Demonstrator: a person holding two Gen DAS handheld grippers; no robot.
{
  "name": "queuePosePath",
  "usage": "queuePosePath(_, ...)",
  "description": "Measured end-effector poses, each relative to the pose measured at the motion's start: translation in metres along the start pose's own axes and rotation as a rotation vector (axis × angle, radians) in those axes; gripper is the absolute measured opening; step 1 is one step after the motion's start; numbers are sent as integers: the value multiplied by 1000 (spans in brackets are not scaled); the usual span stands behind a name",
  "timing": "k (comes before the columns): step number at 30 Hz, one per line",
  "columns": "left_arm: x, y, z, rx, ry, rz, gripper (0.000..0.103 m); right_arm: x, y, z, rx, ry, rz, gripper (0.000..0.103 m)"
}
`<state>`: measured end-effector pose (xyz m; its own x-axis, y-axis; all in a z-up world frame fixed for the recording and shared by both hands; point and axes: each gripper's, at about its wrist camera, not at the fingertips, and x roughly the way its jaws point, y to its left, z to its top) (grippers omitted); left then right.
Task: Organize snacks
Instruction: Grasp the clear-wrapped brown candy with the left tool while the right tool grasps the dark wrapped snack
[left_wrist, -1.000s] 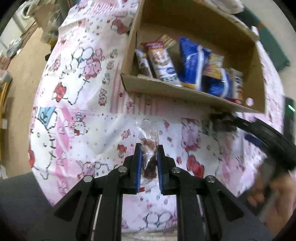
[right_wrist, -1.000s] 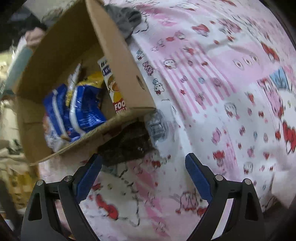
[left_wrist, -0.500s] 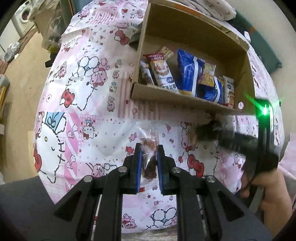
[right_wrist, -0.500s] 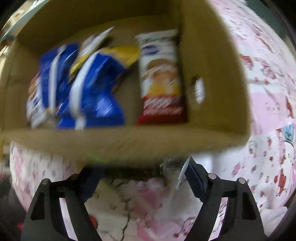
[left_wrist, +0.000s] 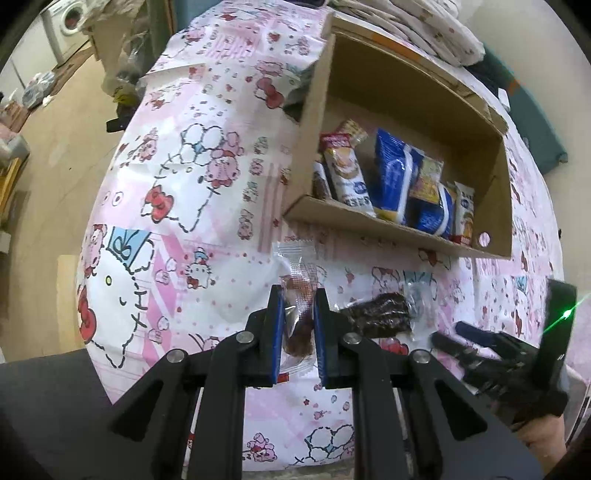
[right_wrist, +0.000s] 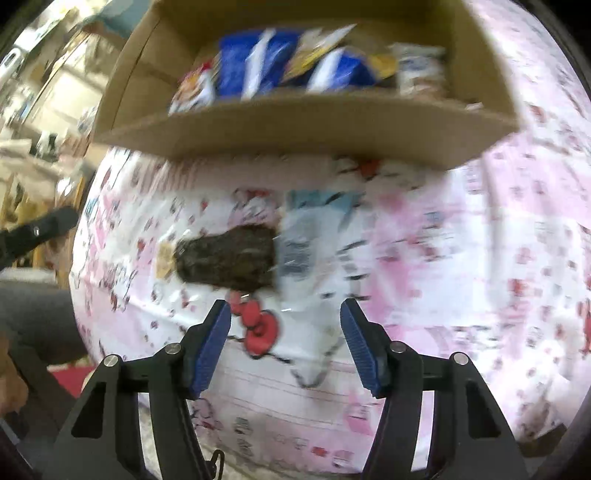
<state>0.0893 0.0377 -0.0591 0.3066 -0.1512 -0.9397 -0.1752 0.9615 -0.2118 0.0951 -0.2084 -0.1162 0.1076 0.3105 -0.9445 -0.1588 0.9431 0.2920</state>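
The left hand-held gripper (left_wrist: 298, 325) is squeezed tight on a small snack in a see-through wrapper (left_wrist: 297, 291). The snack looks reddish brown, and the wrapper's clear top sticks up past the blue pads (left_wrist: 277, 332). It hangs above the pink and white cartoon cloth (left_wrist: 177, 206), not touching it. Just to the right of this gripper, a dark brown snack in a clear packet (left_wrist: 382, 314) lies flat on the cloth. Farther right, the right hand-held gripper (left_wrist: 452, 334) shows up as a black shape with a green light on it, and a bit of the person's hand (left_wrist: 543, 439) holds it from below. Seen from its own camera, the right hand-held gripper (right_wrist: 286, 345) has its jaws spread apart with nothing between them, and they have just been closing in. That picture is blurry. The dark snack (right_wrist: 229, 260) lies on the cloth a little ahead of the blue pads (right_wrist: 210, 347), closer to the left one, and its clear end (right_wrist: 306, 243) with printing on it points to the right. No pad touches it. Beyond both snacks sits an open cardboard box (left_wrist: 369, 221) on the cloth. Inside it stand several snack packs in a row: a white and red pack (left_wrist: 347, 173), blue bags (left_wrist: 393, 173), a yellow pack (left_wrist: 424, 179) and another white pack (left_wrist: 464, 214) at the right end. Past the cloth's left edge you can see a tan floor (left_wrist: 48, 155).
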Motion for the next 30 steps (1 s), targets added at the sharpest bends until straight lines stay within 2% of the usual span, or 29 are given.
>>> queuePosePath(3, 1, 4, 2, -22, 3, -2, 12, -5, -25, 6, 131, -41, 19, 66)
queuePosePath(7, 0, 5, 4, -35, -4, -3, 12, 15, -40, 11, 347, 36, 157, 66)
queuePosePath(10, 0, 5, 5, -41, -5, -9, 12, 32, -30, 1, 467, 77, 243, 66)
queuePosePath(14, -2, 4, 7, -35, -22, -2, 12, 44, -16, 8, 441, 31, 184, 64)
queuePosePath(16, -2, 6, 7, -40, -24, 2, 12, 46, -17, 13, 438, 9, 158, 48)
queuePosePath(17, -1, 7, 7, -47, -21, -2, 12, 47, -18, 14, 432, 4, 154, 28)
queuePosePath(18, -1, 8, 8, -54, -17, -6, 12, 47, -21, 14, 431, 8, 186, 18)
queuePosePath(19, -1, 8, 8, -58, -13, -12, 12, 46, -25, 13, 433, 10, 191, 14)
queuePosePath(20, -1, 7, 8, -59, -11, -18, 12, 45, -28, 12, 432, 7, 200, 2)
queuePosePath(24, -5, 1, 9, -35, -35, -17, 12, 22, -26, 6, 394, -47, 261, 0)
queuePosePath(30, -9, 2, 8, -33, -49, -13, 12, -51, 1, -2, 253, -214, 312, 0)
